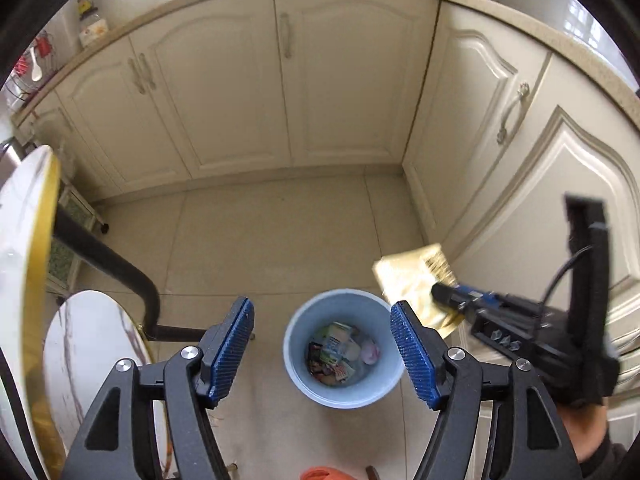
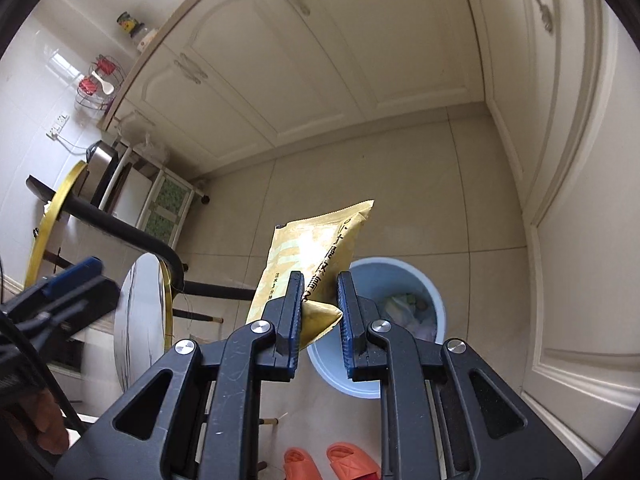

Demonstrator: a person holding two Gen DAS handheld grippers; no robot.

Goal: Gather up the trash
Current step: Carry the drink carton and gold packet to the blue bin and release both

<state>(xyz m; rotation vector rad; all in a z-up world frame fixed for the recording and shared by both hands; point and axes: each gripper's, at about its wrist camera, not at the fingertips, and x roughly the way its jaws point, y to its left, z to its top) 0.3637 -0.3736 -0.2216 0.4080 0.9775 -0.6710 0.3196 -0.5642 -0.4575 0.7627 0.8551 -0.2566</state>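
Note:
A light blue trash bin [image 1: 308, 316] stands on the tiled floor with several wrappers and scraps in it. My left gripper [image 1: 320, 346] hangs above it, open, with nothing between its blue pads; the bin shows in the gap. My right gripper [image 2: 320, 308] is shut on the lower corner of a yellow packet [image 2: 304, 248] with black print. The packet stands up from the pads, above and left of the bin [image 2: 400, 276]. In the left wrist view the right gripper [image 1: 440, 296] holds the packet [image 1: 408, 276] over the bin's right rim.
Cream kitchen cabinets [image 1: 280, 92] line the far and right walls. A round marble table with a gold rim [image 1: 92, 336] and a black curved leg [image 1: 120, 264] stand left of the bin. Orange slippers [image 2: 332, 460] lie on the floor close by. A wheeled cart [image 2: 168, 208] stands by the cabinets.

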